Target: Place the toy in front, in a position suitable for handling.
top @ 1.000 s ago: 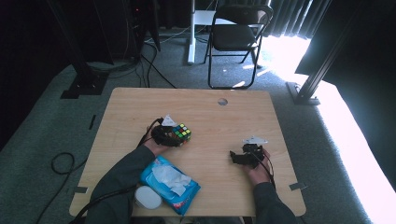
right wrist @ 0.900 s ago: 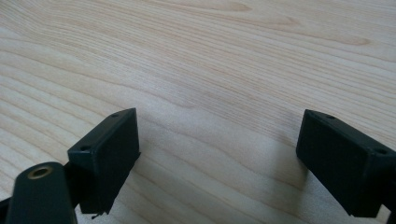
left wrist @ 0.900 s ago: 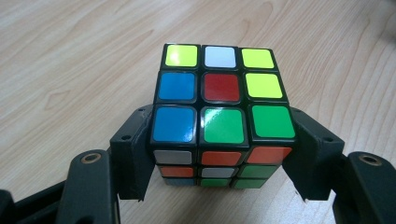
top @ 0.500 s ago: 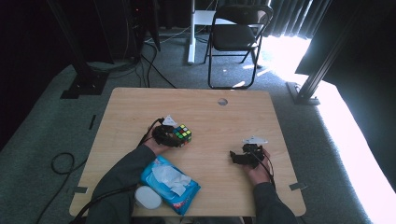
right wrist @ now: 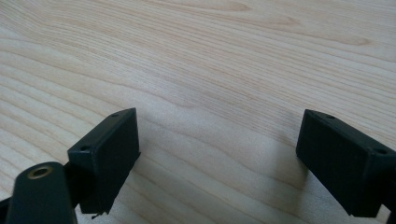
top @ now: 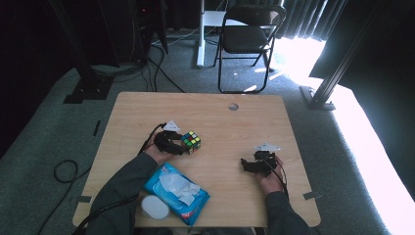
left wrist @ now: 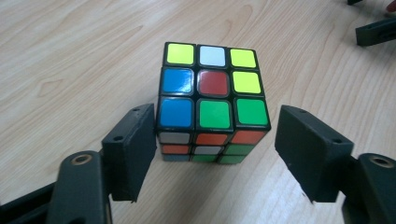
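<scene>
A wooden table (top: 215,117) carries a cube (top: 191,142) left of centre, a blue wipes pack (top: 176,187) at the near edge with a white oval lid (top: 155,207) just beside it, and a round hole (top: 233,106) near the far edge; a folding chair (top: 247,41) stands on the carpet beyond. Nothing lies between the cube and the left gripper (top: 177,145). The left gripper's jaws have just been opening and stand wide, one on each side of the cube (left wrist: 212,100), which sits on the table; one jaw lies close against a lower corner, the other is clearly apart, so nothing is clamped. The right gripper (top: 248,164) rests well apart to the right, its jaws spread wide over bare wood. The left gripper view resolves the cube's top face: yellow, white, blue, red and green tiles. The right gripper view (right wrist: 217,154) gives wood grain between the jaws.
</scene>
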### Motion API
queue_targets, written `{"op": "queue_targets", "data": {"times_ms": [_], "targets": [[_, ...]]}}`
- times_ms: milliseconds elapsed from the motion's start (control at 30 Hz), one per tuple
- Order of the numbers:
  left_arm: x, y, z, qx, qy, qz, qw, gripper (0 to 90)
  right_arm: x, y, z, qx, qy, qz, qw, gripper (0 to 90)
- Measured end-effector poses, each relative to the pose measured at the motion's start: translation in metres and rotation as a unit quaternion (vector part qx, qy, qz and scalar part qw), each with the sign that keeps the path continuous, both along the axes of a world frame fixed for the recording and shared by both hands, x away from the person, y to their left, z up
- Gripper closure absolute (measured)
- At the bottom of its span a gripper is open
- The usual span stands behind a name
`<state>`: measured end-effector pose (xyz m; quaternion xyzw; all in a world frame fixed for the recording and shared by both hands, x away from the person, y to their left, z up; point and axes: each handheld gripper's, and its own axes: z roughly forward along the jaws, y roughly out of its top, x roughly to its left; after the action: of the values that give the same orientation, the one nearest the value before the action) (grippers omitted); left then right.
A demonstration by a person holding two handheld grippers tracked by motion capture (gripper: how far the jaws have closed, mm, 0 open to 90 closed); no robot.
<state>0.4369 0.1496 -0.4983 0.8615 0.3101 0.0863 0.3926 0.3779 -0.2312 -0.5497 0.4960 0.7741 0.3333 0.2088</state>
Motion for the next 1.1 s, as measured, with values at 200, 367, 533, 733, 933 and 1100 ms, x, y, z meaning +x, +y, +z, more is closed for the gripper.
{"op": "queue_targets", "data": {"times_ms": [200,367,533,733,933,1100], "targets": [[-0.005,0.009,0.008,-0.012,0.001,0.000,0.9999,33.8,0.000,0.000,0.000,0.000,0.000,0.000,1.0000,12.9],[-0.008,0.017,0.015,-0.030,0.006,0.007,0.9995,42.6,0.000,0.001,0.000,0.000,0.000,-0.004,1.0000,12.9],[-0.009,0.024,0.020,-0.049,0.017,0.034,0.9981,48.2,0.000,0.001,0.000,0.000,0.000,-0.005,1.0000,12.9],[-0.013,0.028,0.026,-0.061,0.016,0.041,0.9972,51.7,0.000,0.001,0.000,0.000,0.000,-0.005,1.0000,13.0],[-0.022,0.029,0.027,-0.065,0.010,0.042,0.9969,51.6,0.000,0.001,0.000,0.000,0.000,-0.005,1.0000,12.9],[-0.029,0.031,0.030,-0.050,-0.002,0.048,0.9976,51.3,0.000,0.001,0.000,0.000,0.000,-0.005,1.0000,13.0]]}}
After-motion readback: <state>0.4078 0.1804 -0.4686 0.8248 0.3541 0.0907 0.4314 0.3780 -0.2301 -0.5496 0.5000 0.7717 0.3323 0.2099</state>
